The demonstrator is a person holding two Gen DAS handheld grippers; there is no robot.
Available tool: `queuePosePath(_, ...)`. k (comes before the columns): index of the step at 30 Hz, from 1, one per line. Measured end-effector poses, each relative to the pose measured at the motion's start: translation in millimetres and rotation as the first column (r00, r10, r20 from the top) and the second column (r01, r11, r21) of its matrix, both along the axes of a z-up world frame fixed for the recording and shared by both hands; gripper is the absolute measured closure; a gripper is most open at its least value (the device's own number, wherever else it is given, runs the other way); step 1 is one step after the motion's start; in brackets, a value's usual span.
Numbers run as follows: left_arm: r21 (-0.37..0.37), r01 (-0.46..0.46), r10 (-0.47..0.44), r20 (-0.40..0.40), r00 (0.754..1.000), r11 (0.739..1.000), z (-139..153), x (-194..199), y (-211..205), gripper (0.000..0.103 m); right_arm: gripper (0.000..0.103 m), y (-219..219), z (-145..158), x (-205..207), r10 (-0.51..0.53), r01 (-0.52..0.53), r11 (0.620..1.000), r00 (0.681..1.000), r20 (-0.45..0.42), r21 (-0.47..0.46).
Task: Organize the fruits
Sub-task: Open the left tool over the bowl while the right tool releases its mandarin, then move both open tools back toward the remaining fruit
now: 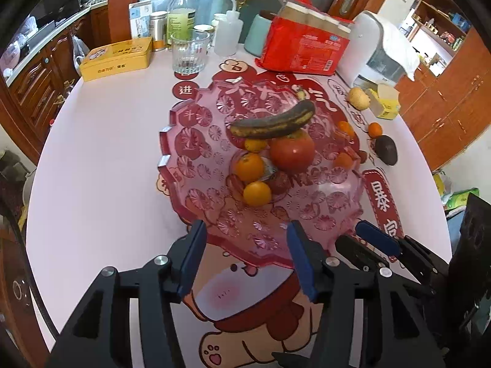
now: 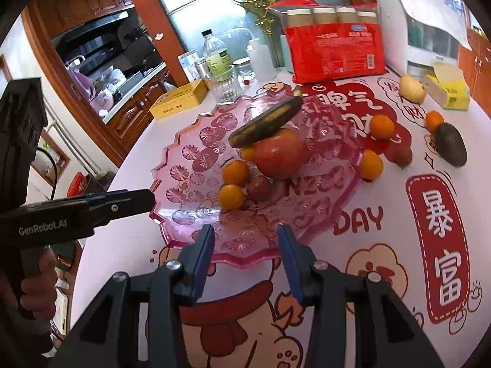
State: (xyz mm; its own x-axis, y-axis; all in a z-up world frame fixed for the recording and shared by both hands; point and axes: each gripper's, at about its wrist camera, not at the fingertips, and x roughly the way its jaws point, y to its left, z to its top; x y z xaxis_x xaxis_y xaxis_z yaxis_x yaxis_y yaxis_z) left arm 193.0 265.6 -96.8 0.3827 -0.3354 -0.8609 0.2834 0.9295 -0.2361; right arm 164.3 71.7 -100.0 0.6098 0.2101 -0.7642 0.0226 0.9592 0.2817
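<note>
A pink glass fruit plate point(image 1: 190, 159) point(image 2: 190, 159) holds a red apple point(image 1: 292, 151) point(image 2: 277, 156), a blackened banana point(image 1: 273, 119) point(image 2: 267, 121) resting on it, three small oranges point(image 1: 249, 167) point(image 2: 234, 171) and a dark red fruit point(image 2: 258, 187). Outside the plate on the right lie oranges point(image 2: 381, 126) point(image 2: 370, 164), an avocado point(image 1: 386, 150) point(image 2: 451, 144), a pear point(image 1: 358, 97) point(image 2: 412, 88) and a small red fruit point(image 2: 402, 155). My left gripper point(image 1: 245, 257) is open and empty at the plate's near rim. My right gripper point(image 2: 245, 260) is open and empty beside it.
At the table's back stand a yellow tin point(image 1: 118, 58), a drinking glass point(image 1: 188, 52), bottles point(image 1: 181, 15), a red package point(image 1: 303, 46), a white appliance point(image 1: 380, 46) and a yellow carton point(image 1: 385, 101). Wooden cabinets surround the table.
</note>
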Motion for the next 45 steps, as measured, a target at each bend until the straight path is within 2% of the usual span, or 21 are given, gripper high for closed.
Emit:
queuePosePath(13, 0.017, 0.073, -0.072, -0.024, 0.997, 0.997, 2, -38, -43, 0.049, 0.059, -46, -3, -43, -0.076, 0.077, 0.996, 0.997, -0.031, 0.05)
queuePosePath(19, 0.044, 0.1, -0.098, -0.045, 0.994, 0.994, 0, -60, -79, 0.049, 0.059, -101, -11, -74, -0.148, 0.158, 0.98, 0.985, -0.09, 0.122)
queuePosePath(27, 0.058, 0.068, -0.063, -0.076, 0.995, 0.996, -1, -81, -142, 0.049, 0.059, -180, -17, -111, -0.194, 0.218, 0.964, 0.968, -0.159, 0.15)
queuePosePath(37, 0.037, -0.073, 0.076, -0.073, 0.994, 0.997, 6, -96, -225, 0.046, 0.059, -261, -2, -122, -0.065, 0.088, 0.988, 0.983, -0.172, 0.129)
queuePosePath(45, 0.059, -0.138, 0.141, -0.066, 0.988, 0.989, 9, -96, -263, 0.046, 0.059, -318, 7, -107, 0.053, -0.035, 0.994, 0.983, -0.175, 0.104)
